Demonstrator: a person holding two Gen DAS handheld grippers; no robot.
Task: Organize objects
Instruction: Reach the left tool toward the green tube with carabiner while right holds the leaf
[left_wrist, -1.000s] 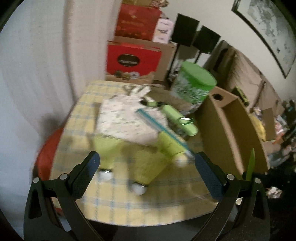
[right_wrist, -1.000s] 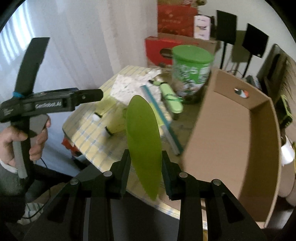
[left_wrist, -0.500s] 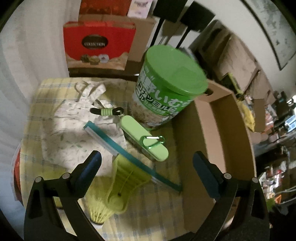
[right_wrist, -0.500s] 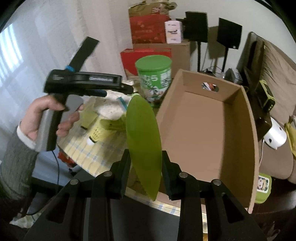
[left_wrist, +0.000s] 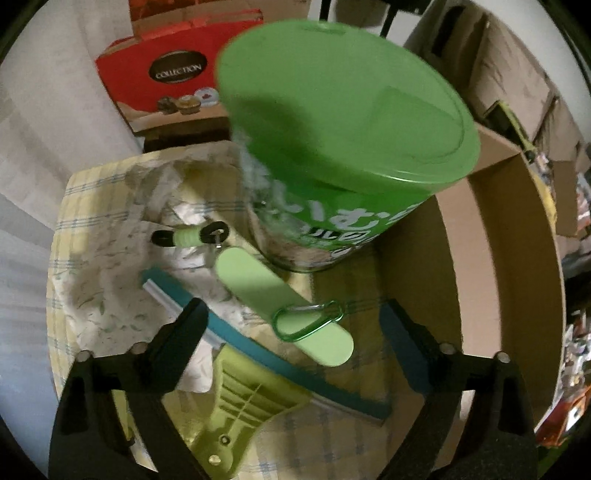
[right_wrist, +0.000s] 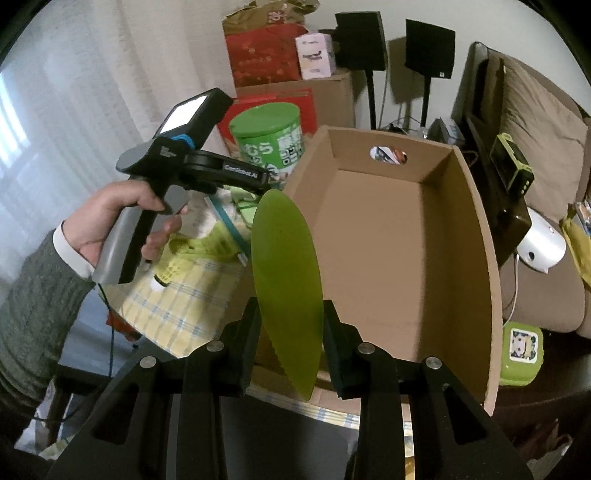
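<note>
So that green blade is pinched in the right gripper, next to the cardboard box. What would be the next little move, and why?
Probably carry the green blade forward over the box and let go. The right gripper is shut on it, and the box looks bare inside. The left gripper, jaws closing with nothing yet pressed between them, is busy above the table's clutter.

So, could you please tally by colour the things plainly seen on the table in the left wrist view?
Green: 5 (canister, flat case, carabiner, clip, small roll)
Teal: 1 (bar)
White: 1 (patterned cloth)
Brown: 1 (cardboard box)
Total: 8
</note>
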